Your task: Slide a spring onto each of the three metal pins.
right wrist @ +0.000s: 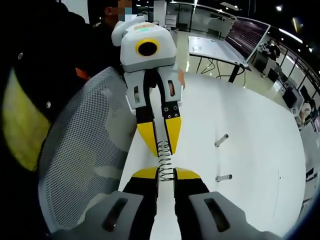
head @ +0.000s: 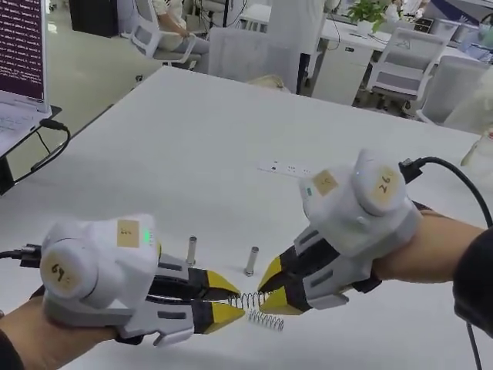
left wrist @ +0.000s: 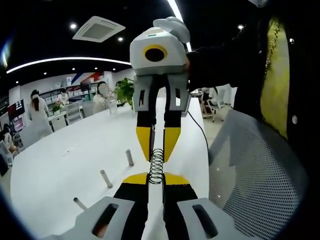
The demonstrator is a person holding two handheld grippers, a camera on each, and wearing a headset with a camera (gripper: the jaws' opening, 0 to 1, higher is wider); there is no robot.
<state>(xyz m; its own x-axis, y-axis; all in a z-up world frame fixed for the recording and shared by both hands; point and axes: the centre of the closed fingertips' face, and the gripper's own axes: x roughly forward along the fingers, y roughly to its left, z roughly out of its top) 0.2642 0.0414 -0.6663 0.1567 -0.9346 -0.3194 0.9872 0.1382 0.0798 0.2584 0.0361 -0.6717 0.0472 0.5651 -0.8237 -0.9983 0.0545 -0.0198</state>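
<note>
- Grippers: my left gripper [head: 231, 300] and right gripper [head: 269, 289] both clamp one thin coiled steel spring [head: 248, 299], an end each.
- Two short grey metal pins [head: 192, 250] [head: 251, 260] stand upright just behind.

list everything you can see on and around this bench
held spring: 1, silver, stretched between the two tool tips
loose spring: 1, silver, lying on the table just under the tips
metal pins: 3, grey, standing upright in a row beyond the tools
power strip: 1, white, mid table
laptop: 1, open, far left edge
cable: 1, black, beside the laptop
table: 1, white
office chairs: several, white and grey, beyond the table
plant: 1, green, far desk
left tool: 1, white with yellow tips, shut on one spring end
right tool: 1, same colours, shut on the other end
</note>
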